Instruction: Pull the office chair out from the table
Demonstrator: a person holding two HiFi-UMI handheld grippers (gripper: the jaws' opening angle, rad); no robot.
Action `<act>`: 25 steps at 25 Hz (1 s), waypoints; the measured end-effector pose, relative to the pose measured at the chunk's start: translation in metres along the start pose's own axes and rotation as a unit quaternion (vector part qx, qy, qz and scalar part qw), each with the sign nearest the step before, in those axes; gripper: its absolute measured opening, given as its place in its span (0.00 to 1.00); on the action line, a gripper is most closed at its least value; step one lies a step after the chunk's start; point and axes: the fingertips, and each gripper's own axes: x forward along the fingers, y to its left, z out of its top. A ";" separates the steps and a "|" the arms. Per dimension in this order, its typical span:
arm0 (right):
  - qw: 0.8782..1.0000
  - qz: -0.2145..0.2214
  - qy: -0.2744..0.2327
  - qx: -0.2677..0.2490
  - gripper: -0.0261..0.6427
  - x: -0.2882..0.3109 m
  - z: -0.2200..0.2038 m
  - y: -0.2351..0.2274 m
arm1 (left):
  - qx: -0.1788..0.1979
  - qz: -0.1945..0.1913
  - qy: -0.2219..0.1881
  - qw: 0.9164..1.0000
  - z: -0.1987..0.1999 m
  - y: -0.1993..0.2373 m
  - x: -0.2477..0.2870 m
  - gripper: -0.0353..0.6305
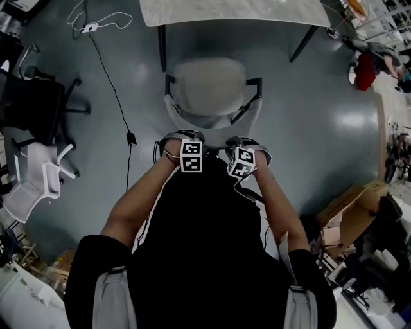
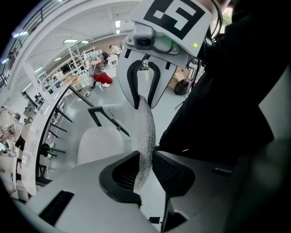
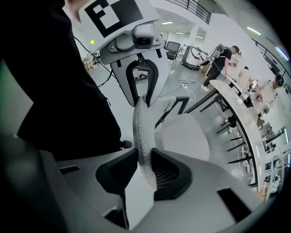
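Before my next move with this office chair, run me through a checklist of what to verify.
1. Left gripper on the backrest top edge: ok, the edge sits between the jaws and touches both pads.
2. Right gripper on the same edge: ok, pinched likewise.
3. Seat out from under the table: ok, the whole seat shows in front of the tabletop edge.
4. Black floor cable clear of the chair base: cannot tell, it lies to the person's left, but the base is hidden under the seat.
5. Free floor behind the person: cannot tell, the body blocks the head view.
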 end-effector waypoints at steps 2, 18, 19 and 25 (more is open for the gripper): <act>1.000 0.005 -0.011 0.010 0.20 -0.002 0.001 0.002 | -0.006 -0.002 -0.014 1.000 0.001 -0.003 0.001 0.23; 0.979 -0.015 -0.172 0.110 0.18 -0.078 0.056 -0.027 | -0.114 0.075 -0.201 0.970 0.019 0.028 -0.096 0.24; 0.974 -0.018 -0.190 0.122 0.17 -0.087 0.063 -0.031 | -0.122 0.079 -0.224 0.964 0.026 0.031 -0.108 0.20; 0.943 -0.044 -0.286 0.165 0.11 -0.144 0.103 -0.046 | -0.149 0.104 -0.319 0.930 0.039 0.043 -0.170 0.11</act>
